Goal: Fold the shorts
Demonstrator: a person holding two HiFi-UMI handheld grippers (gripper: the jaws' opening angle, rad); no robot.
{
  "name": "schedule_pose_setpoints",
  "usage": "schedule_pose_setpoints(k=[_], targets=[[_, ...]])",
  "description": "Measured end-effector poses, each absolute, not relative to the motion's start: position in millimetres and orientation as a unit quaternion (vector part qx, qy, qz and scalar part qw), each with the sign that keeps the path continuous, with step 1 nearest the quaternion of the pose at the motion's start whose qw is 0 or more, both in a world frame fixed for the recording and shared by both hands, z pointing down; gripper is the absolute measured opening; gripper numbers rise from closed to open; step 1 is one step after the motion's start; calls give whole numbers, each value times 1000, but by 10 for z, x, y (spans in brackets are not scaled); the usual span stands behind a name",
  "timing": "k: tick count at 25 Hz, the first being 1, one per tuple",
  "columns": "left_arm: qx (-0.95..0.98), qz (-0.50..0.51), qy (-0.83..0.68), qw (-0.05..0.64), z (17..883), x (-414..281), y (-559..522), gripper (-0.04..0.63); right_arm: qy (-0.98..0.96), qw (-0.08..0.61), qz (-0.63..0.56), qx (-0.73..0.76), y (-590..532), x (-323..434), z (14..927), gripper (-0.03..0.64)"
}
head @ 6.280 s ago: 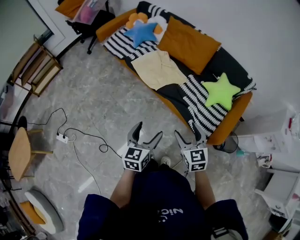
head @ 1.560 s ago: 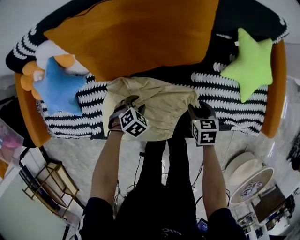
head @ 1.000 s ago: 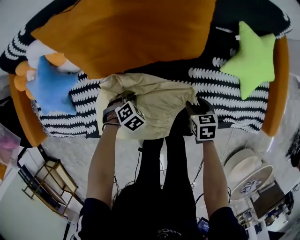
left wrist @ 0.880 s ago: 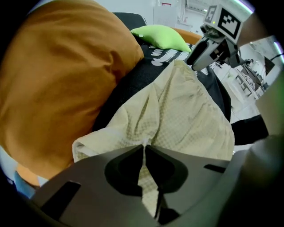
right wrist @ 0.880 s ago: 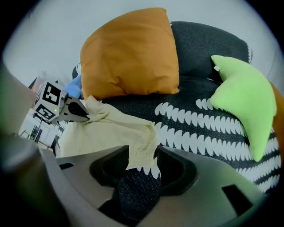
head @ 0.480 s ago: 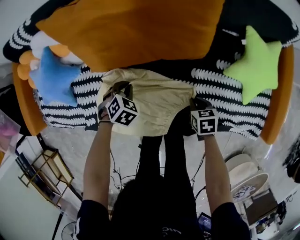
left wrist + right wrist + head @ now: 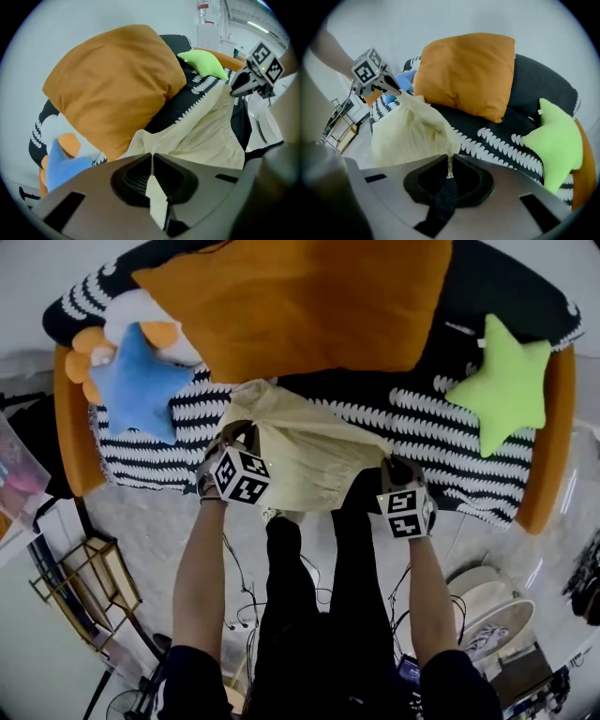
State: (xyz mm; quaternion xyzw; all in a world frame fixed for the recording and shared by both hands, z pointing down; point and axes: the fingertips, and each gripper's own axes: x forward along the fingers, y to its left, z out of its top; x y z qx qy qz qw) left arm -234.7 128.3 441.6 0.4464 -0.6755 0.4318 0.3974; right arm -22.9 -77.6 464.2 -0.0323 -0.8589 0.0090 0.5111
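Striped black-and-white cover runs across the sofa (image 7: 441, 427), and the cream shorts (image 7: 300, 451) are stretched over its front edge between the two grippers. At the cloth's left corner, the left gripper (image 7: 236, 435) has its jaws clenched on a thin fold of the shorts; in the left gripper view the pads (image 7: 140, 176) meet with cream fabric caught between them. At the right corner, the right gripper (image 7: 394, 467) has just been closing its jaws, and in the right gripper view they pinch a narrow strip of the shorts' edge (image 7: 449, 164).

Directly beyond both grippers, a big orange cushion (image 7: 309, 306) leans against the sofa back, close behind the far edge of the shorts. Off to the left of the left gripper lies a blue star pillow (image 7: 141, 381), touching a white and orange soft toy (image 7: 141, 315). Well to the right of the right gripper sits a green star pillow (image 7: 511, 385).

Below the grippers, the person's dark-trousered legs (image 7: 319, 615) stand against the sofa front, partly under the near edge of the shorts. Cables (image 7: 234, 577) trail on the marble floor (image 7: 141, 521), and a wooden rack (image 7: 84, 596) stands down to the left.
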Motion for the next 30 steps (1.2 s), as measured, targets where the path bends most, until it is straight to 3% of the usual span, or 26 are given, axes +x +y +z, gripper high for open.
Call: schedule_pose_setpoints(k=[6,15,22,30], targets=[[460,420,-677,391,4234,-2248,1905,15,-875,481,-44,-1,-354,-129,4324,43],[524,483,-612,341,4240,-2013,2613,16,-856,500,-130,-7,471,230,4323,44],[547,530,-556,333,4687,-1565,3124,16,-820,537,-190,-59,1026,625,4821,44],[529,530,-541,383,5346,-1208,3475,16,-792,566,-205,-96,1351,807,5521,54]])
